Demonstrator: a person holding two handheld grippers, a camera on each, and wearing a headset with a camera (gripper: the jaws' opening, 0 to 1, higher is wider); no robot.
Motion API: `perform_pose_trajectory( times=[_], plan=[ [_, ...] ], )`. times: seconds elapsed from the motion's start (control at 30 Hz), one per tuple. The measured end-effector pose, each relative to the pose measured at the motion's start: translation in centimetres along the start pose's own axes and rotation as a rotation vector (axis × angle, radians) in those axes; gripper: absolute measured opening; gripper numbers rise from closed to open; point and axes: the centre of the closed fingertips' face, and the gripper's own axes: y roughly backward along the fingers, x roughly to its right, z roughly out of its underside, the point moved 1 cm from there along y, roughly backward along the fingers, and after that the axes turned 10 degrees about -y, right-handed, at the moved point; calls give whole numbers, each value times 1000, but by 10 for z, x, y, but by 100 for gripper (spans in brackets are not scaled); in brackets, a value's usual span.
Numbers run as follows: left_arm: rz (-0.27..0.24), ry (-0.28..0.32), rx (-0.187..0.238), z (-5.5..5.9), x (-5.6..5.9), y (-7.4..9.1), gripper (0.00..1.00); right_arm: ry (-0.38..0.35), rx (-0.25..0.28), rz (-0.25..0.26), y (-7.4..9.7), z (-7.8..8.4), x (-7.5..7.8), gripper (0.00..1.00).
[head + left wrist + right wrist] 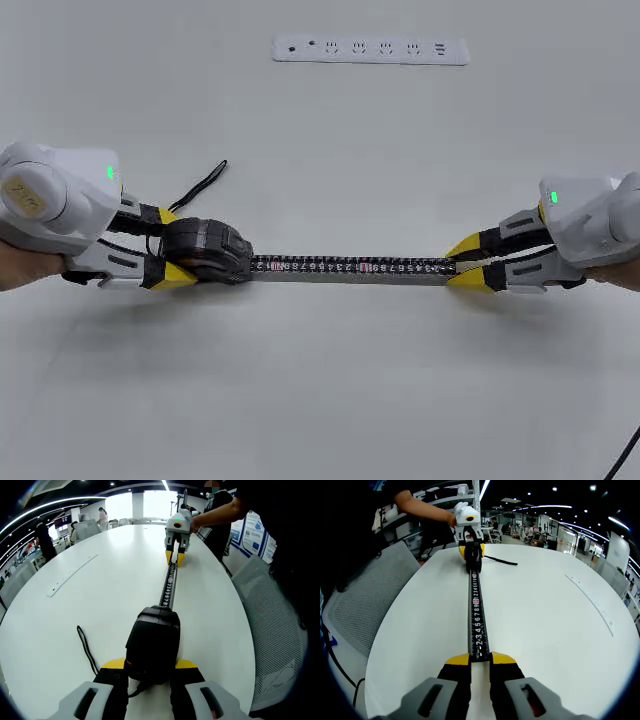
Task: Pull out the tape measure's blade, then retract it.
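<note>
While your left gripper has its jaws closed in against the two sides of the black tape measure, that body sits low on the white table at the left of the head view, clamped between the yellow jaw tips. Your right gripper is well apart from it at the right. Its jaws are narrowed almost together on the free end of the blade, one yellow tip to each side of it. The blade is out of the body and runs straight between your two grippers with its printed face up. It lies either flat on the tabletop or just above it, and you cannot tell which from these views. In your right gripper view the lowest numbers sit nearest the jaws, and the blade stretches away to the tape measure in your other gripper. A thin black strap trails from the tape measure across the table, on the side away from you. A white power strip lies flat at the far side of the table, well apart from both grippers.
</note>
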Motion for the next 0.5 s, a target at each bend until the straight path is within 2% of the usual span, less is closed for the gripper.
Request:
perform_pose_trajectory(
  times=[0.13, 0.5],
  plan=[
    [7, -3, -6, 0, 0, 0, 29, 2, -9, 9, 2, 3, 1, 11],
    [19, -24, -74, 0, 1, -2, 30, 42, -47, 32, 2, 3, 3, 12]
  ],
)
